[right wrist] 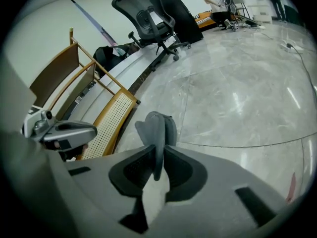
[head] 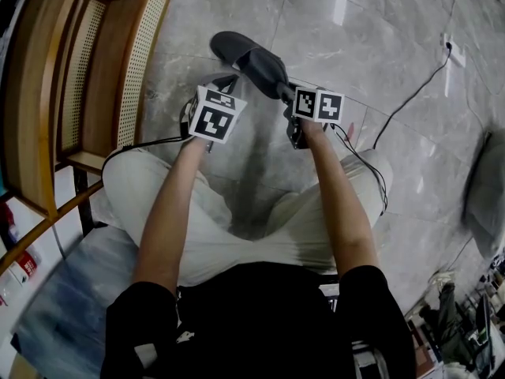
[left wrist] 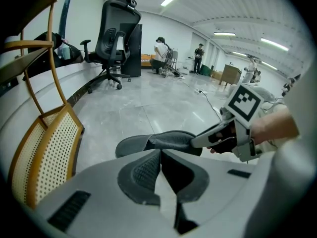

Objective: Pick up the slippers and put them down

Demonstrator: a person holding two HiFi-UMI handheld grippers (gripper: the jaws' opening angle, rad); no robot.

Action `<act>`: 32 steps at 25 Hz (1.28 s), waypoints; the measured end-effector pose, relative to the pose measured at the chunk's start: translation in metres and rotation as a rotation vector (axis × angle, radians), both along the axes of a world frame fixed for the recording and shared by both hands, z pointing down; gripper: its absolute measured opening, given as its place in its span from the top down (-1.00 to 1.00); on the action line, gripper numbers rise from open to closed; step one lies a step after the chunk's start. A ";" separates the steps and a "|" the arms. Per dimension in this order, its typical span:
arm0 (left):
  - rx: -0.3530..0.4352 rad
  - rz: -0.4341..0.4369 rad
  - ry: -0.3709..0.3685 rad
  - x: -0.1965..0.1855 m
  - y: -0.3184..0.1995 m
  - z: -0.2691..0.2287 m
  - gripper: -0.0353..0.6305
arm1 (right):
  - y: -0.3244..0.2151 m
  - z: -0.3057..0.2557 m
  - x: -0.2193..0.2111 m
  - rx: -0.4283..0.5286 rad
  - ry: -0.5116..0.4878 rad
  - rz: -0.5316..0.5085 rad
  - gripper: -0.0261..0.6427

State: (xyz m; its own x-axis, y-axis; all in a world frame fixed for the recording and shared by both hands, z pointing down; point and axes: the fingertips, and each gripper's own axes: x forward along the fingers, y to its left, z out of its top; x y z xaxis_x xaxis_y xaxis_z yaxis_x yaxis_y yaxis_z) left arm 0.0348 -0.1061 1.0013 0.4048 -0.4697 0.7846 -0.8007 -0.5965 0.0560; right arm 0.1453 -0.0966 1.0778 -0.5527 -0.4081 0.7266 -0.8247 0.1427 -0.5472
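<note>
One dark grey slipper [head: 248, 58] hangs just over the marble floor, held by its rear edge. My right gripper [head: 282, 93] is shut on that edge; in the right gripper view the slipper [right wrist: 156, 130] stands on edge, pinched between the pads of my right gripper [right wrist: 158, 155]. In the left gripper view the same slipper [left wrist: 163, 140] lies just beyond my left gripper [left wrist: 159, 151], whose jaws meet with nothing between them. My left gripper [head: 227, 81] sits close beside the slipper's left side. I see no second slipper.
A wooden bench with rattan panels [head: 118, 61] stands at the left. A black cable [head: 410, 93] runs across the floor at the right to a socket. An office chair [left wrist: 116, 33] and several people [left wrist: 161, 53] are far back in the hall.
</note>
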 end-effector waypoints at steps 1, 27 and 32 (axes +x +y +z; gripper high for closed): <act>-0.001 -0.002 0.001 -0.001 0.000 0.000 0.87 | 0.001 0.003 0.000 -0.010 0.002 -0.001 0.78; 0.003 0.003 0.015 0.003 -0.005 -0.002 0.87 | 0.038 0.062 0.006 -0.186 0.099 -0.068 0.44; 0.003 0.007 0.011 0.007 -0.005 -0.002 0.87 | 0.038 0.062 0.011 -0.175 0.130 -0.086 0.25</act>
State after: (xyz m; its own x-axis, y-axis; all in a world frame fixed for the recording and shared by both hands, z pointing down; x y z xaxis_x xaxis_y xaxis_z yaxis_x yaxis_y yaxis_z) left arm 0.0420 -0.1108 0.9994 0.4164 -0.4695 0.7786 -0.7961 -0.6019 0.0628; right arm 0.1565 -0.0584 1.1398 -0.4774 -0.2250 0.8494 -0.8787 0.1276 -0.4601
